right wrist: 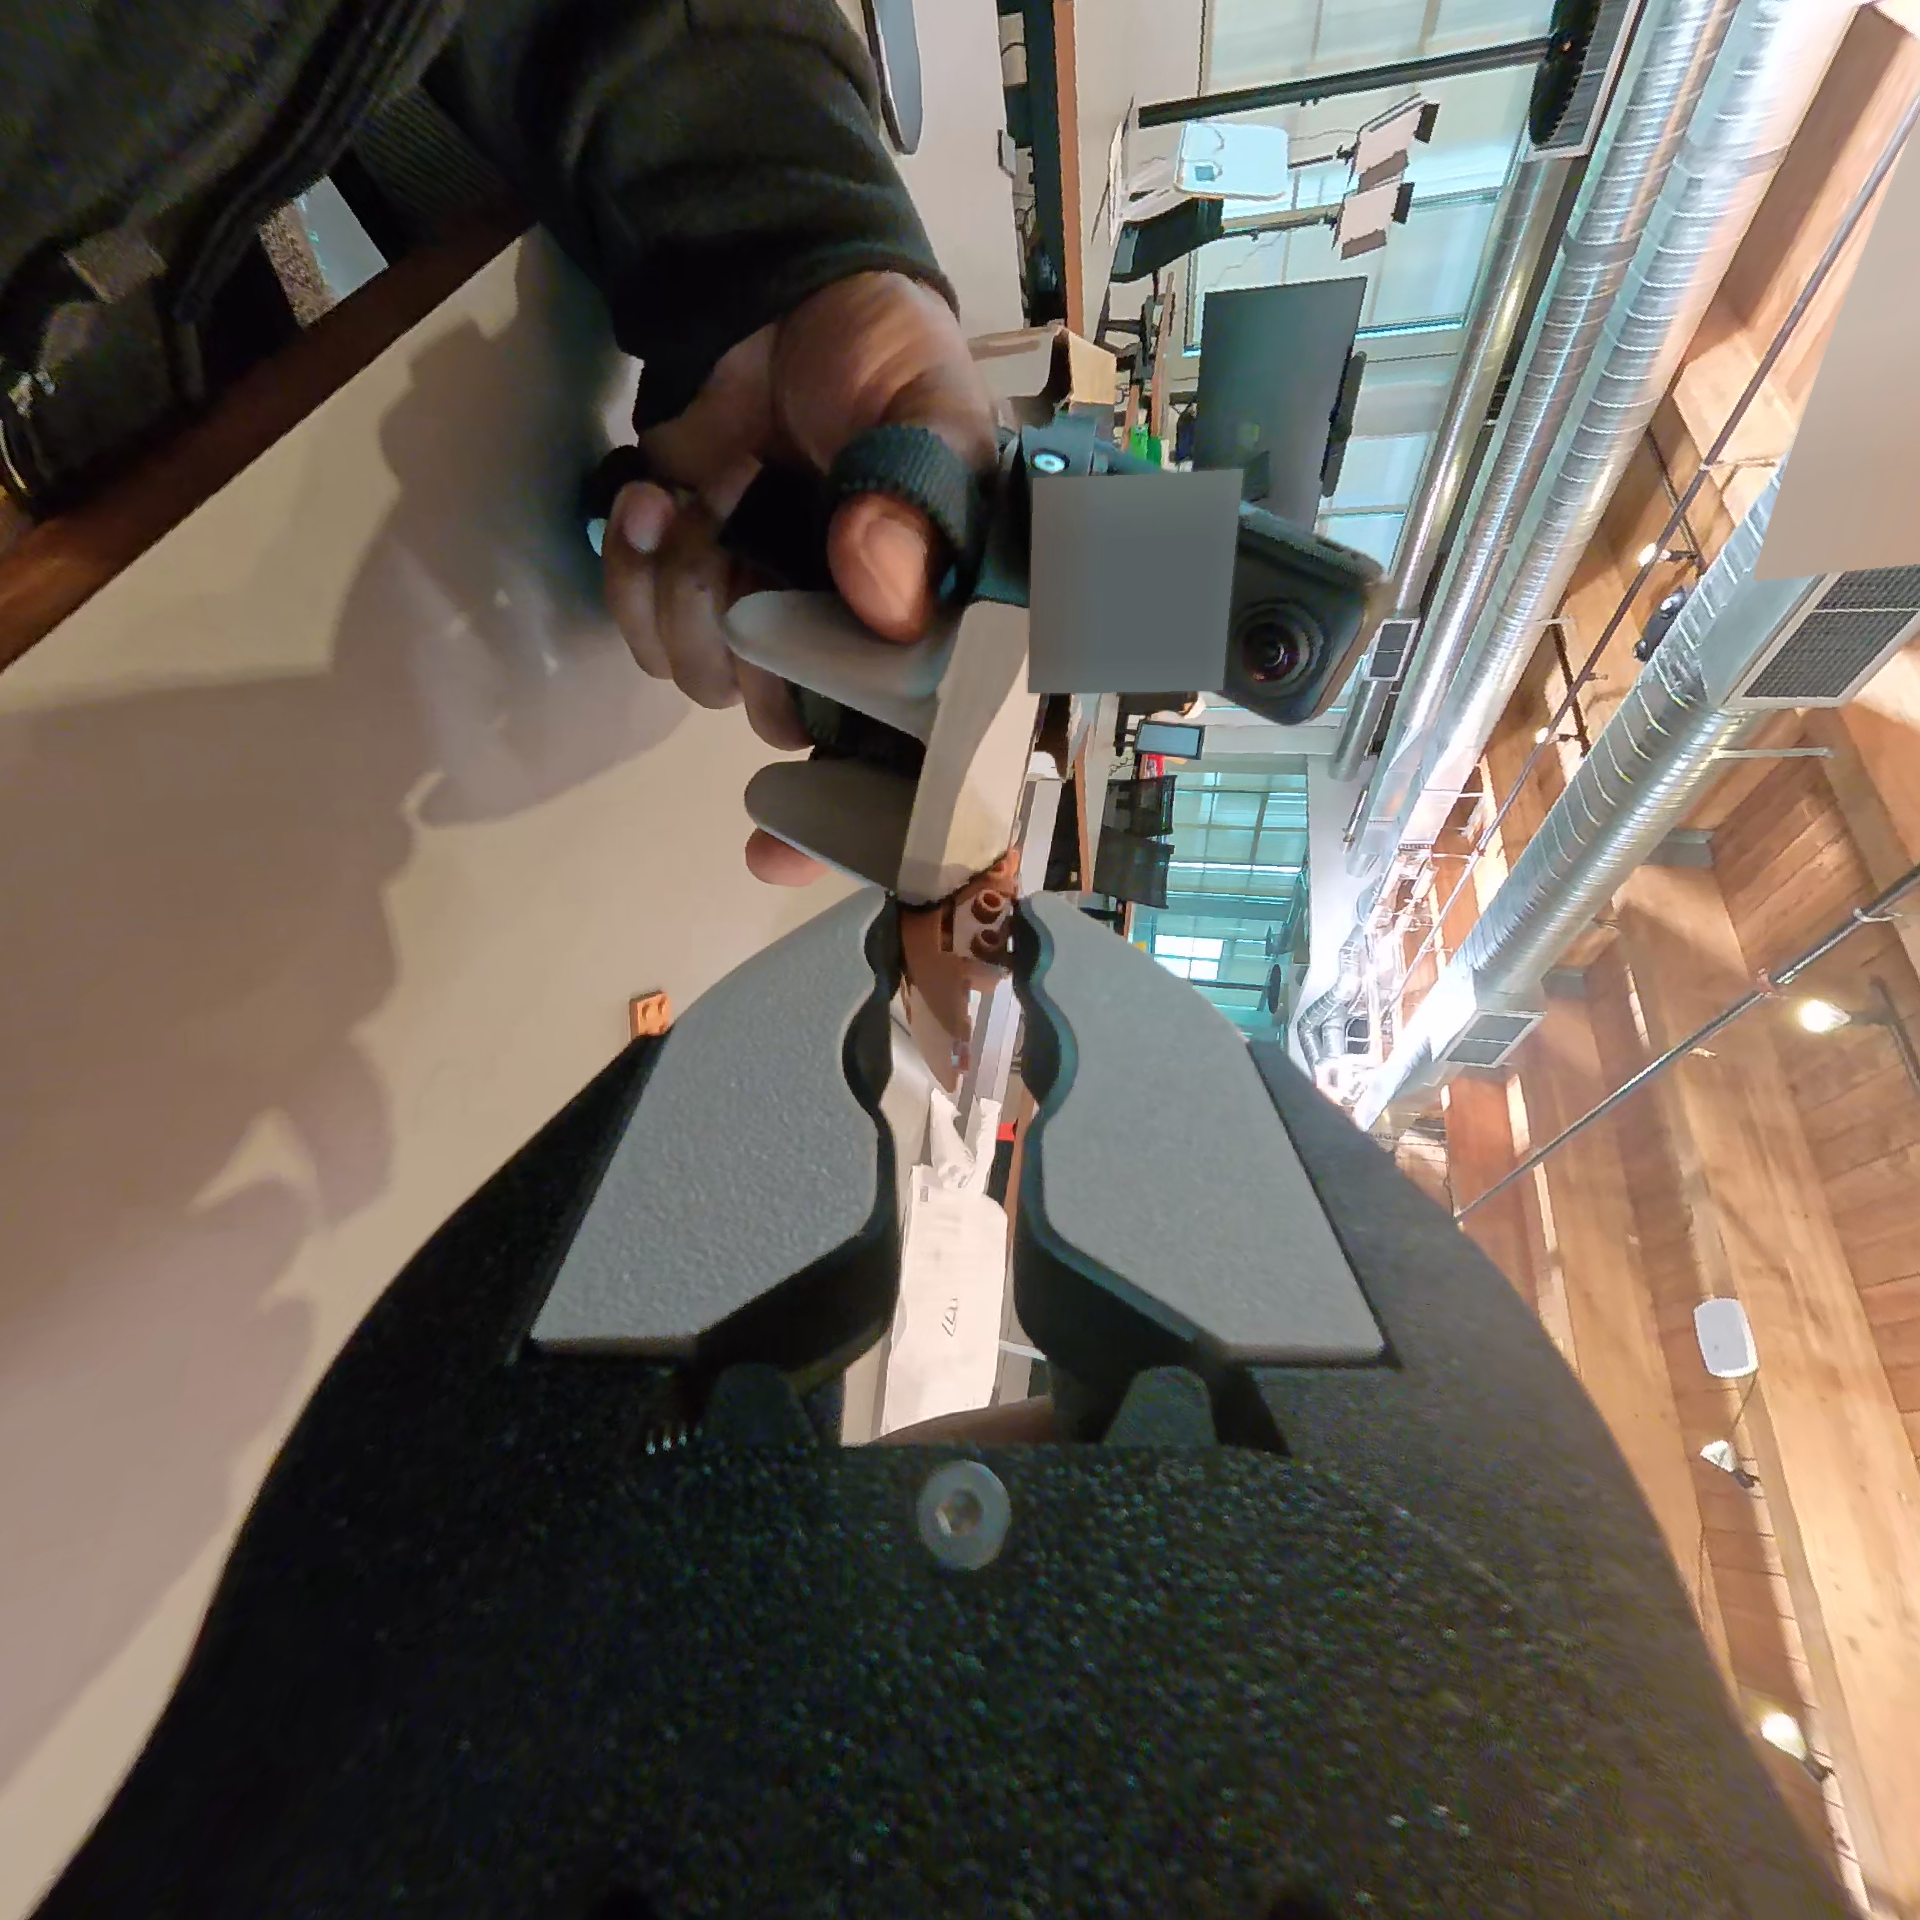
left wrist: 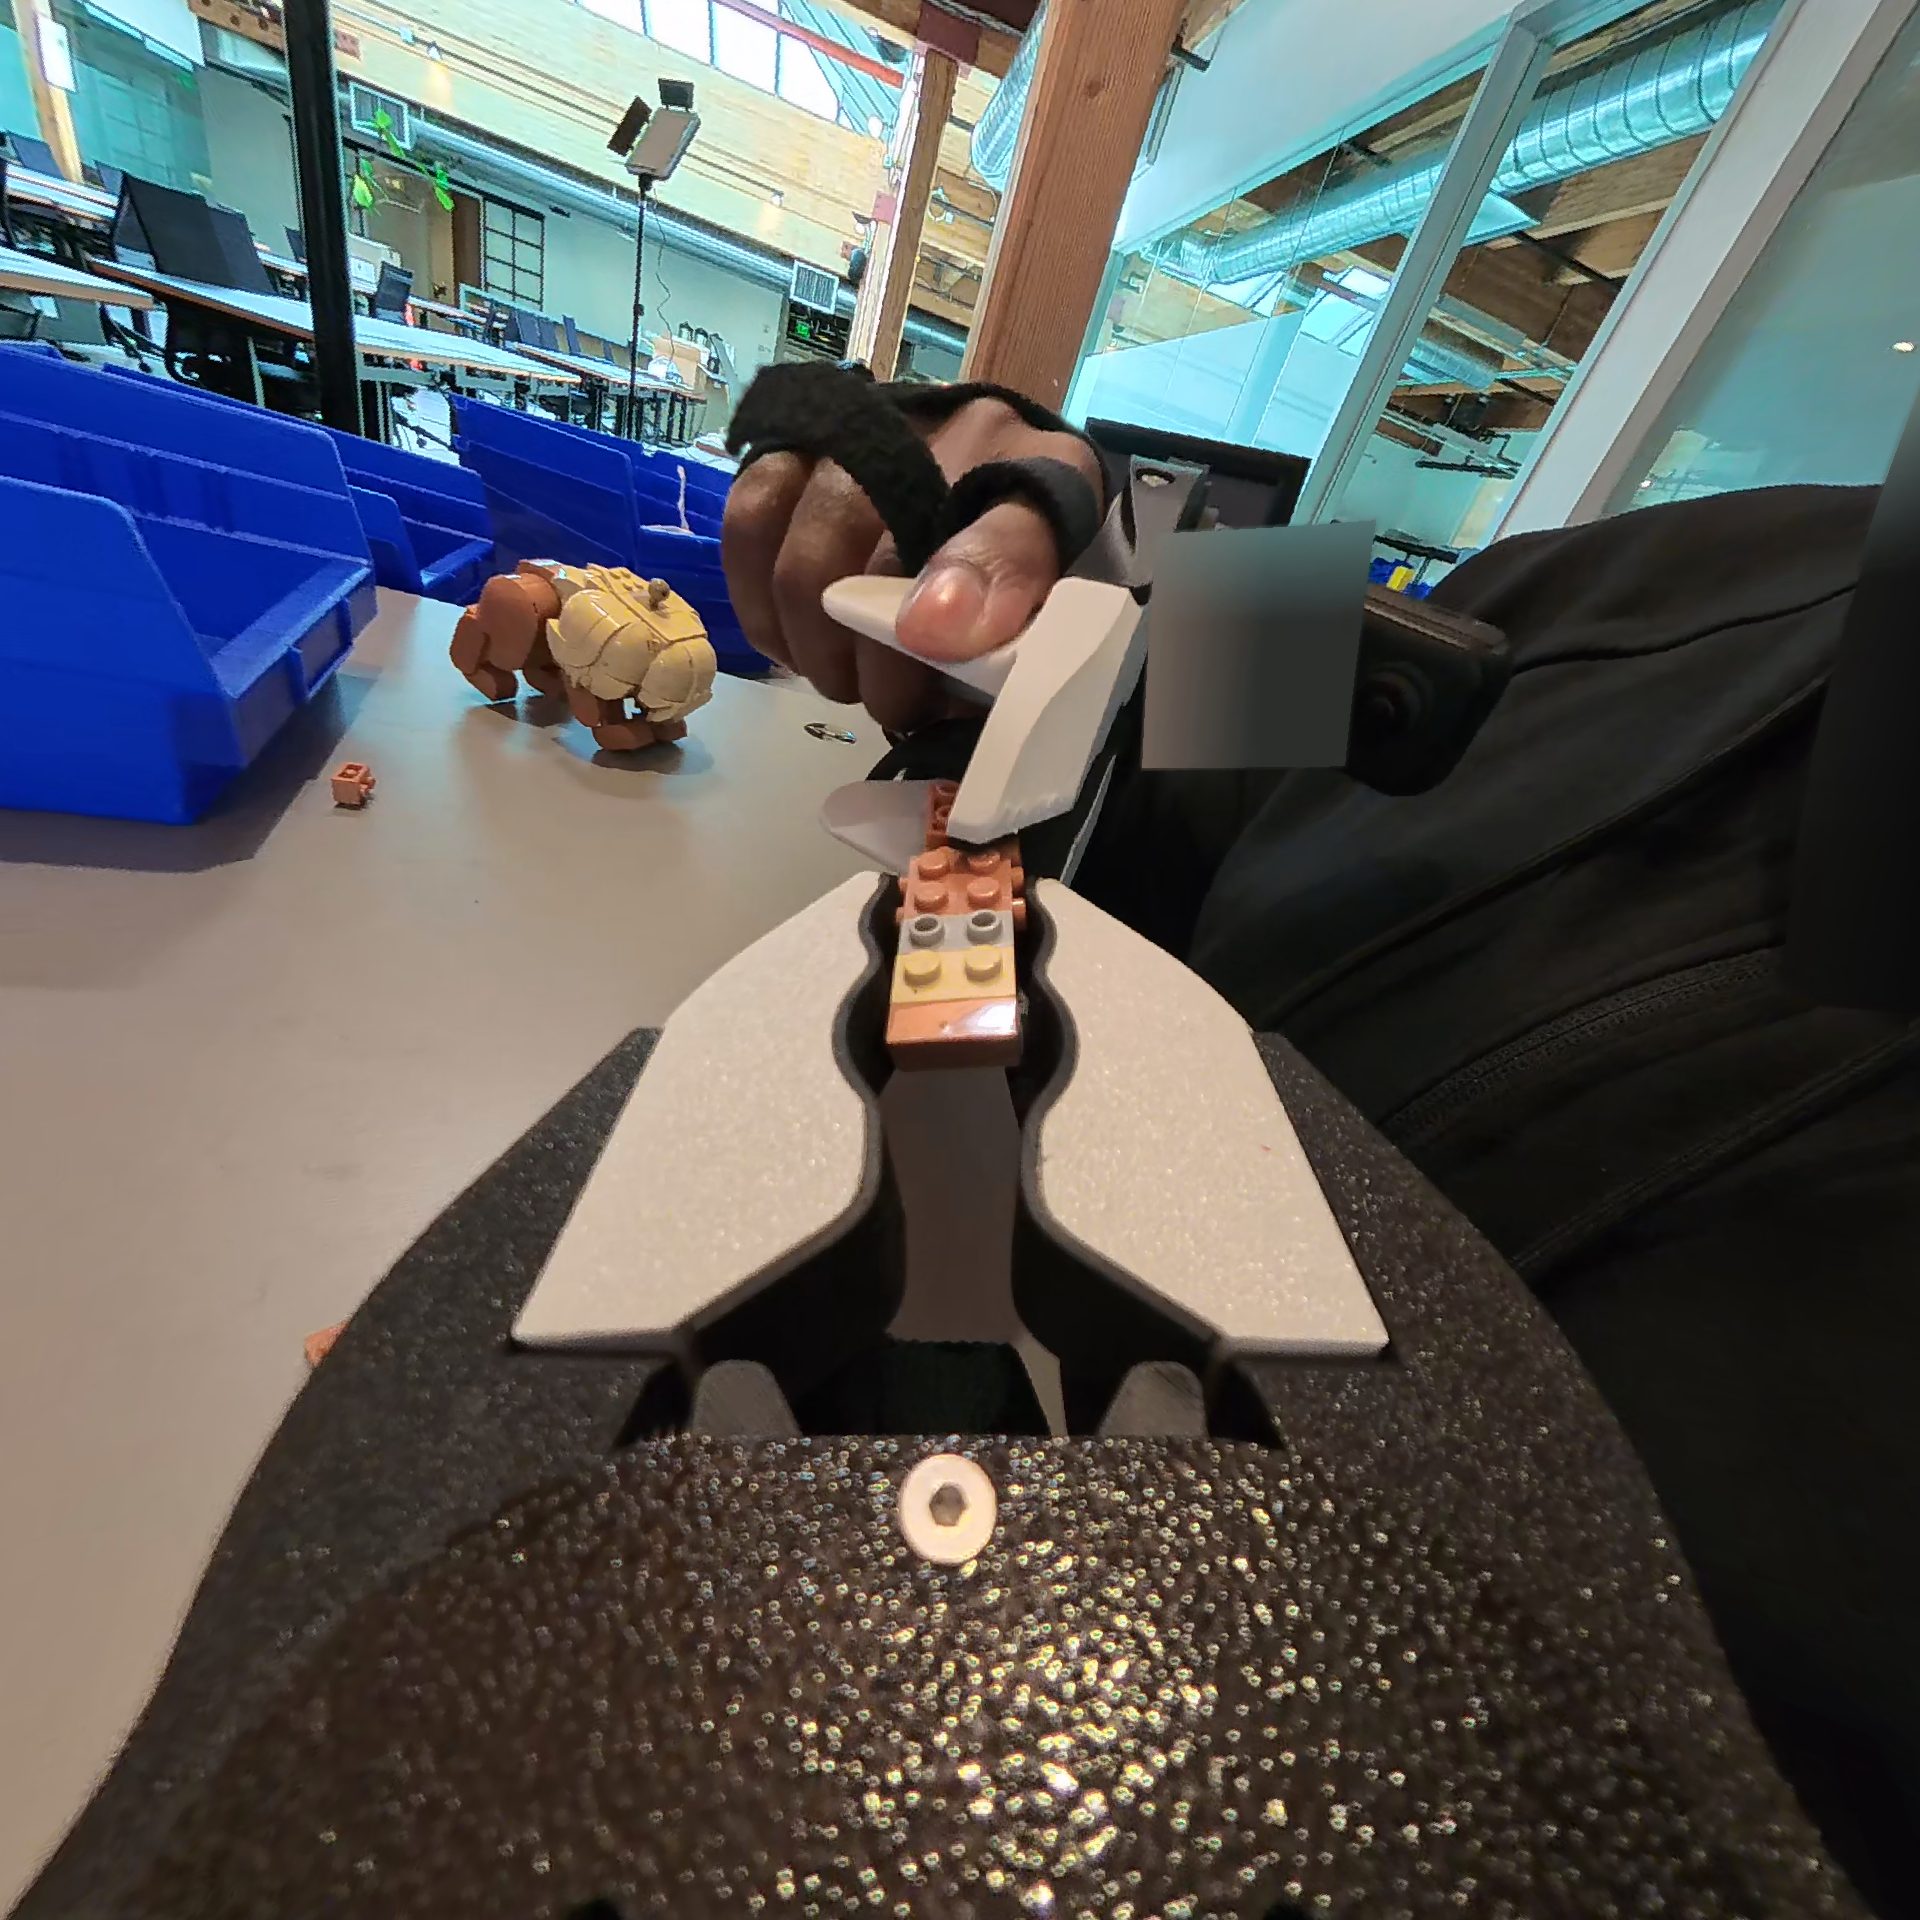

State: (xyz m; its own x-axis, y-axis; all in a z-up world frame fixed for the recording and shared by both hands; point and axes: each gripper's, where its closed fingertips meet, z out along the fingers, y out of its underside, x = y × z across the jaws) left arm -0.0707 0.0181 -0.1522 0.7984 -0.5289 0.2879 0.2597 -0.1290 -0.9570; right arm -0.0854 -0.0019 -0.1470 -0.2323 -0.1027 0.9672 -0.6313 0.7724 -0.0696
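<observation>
A brick strip [left wrist: 954, 961] is clamped by the left gripper [left wrist: 956, 935] while its far end is pinched by the right gripper [right wrist: 951, 925]; twisting could snap studs apart, dropping pieces onto the counter [left wrist: 364, 1039].

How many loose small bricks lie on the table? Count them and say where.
2 visible: one small brown brick before the blue bin, another partly hidden at the left gripper edge. More may be hidden.

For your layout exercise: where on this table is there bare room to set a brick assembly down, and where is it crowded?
Free: the grey table between the loose brown brick, the brick animal and the left gripper. Crowded: the far edge, lined with blue bins, and where both grippers hold the brick strip.
</observation>
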